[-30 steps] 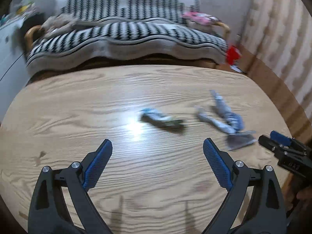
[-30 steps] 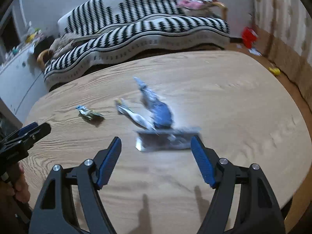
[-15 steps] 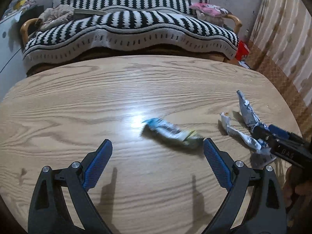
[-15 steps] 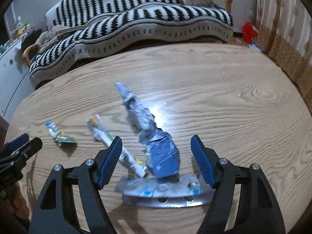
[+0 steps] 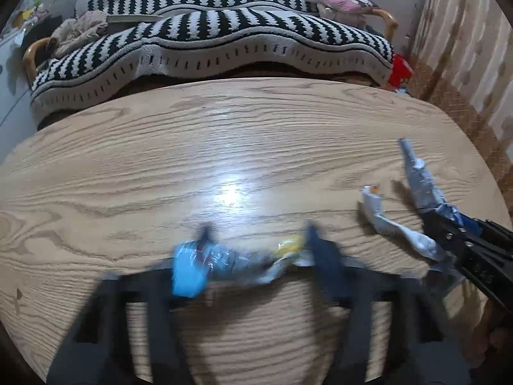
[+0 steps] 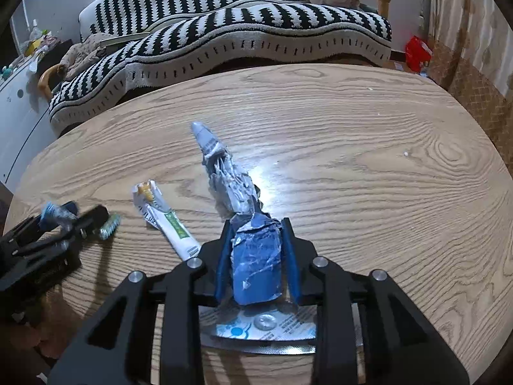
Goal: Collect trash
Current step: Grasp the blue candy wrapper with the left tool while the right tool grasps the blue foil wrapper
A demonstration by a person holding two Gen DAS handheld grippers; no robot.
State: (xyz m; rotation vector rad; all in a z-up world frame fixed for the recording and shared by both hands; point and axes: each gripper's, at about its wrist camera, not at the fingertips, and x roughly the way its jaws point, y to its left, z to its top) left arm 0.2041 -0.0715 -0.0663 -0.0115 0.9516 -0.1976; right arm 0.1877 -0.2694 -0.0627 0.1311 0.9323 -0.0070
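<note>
Right gripper [image 6: 256, 243], seen from its own camera, is clamped on a crumpled blue and silver wrapper [image 6: 253, 256]; both blue-padded fingers [image 6: 222, 263] press against the wrapper's blue lower part, while its twisted silver end points up and away over the wooden table [image 6: 368, 166]. Beneath the fingers lies a flat foil blister sheet [image 6: 263, 327] on the tabletop. Just left of the gripper rests a white tube-like wrapper [image 6: 166, 221] with green print, lying flat and angled toward the near edge.

Left gripper [image 5: 256, 253] appears heavily blurred in its own view. Its fingers stand on either side of a small candy wrapper [image 5: 224, 263] with a light blue end and a yellowish end, which lies across the gap between them; whether the fingers are pressing it cannot be told from the blur. In the right wrist view the same gripper [image 6: 77, 218] sits at the left edge of the table with the wrapper's ends showing at its tips.

From the left wrist view, the right gripper [image 5: 449, 224] enters at the right edge, with the silver wrapper [image 5: 420, 176] rising from it and the white wrapper [image 5: 391, 224] beside it.

Behind the table stands a sofa [image 6: 224, 25] covered by a black and white striped blanket.
</note>
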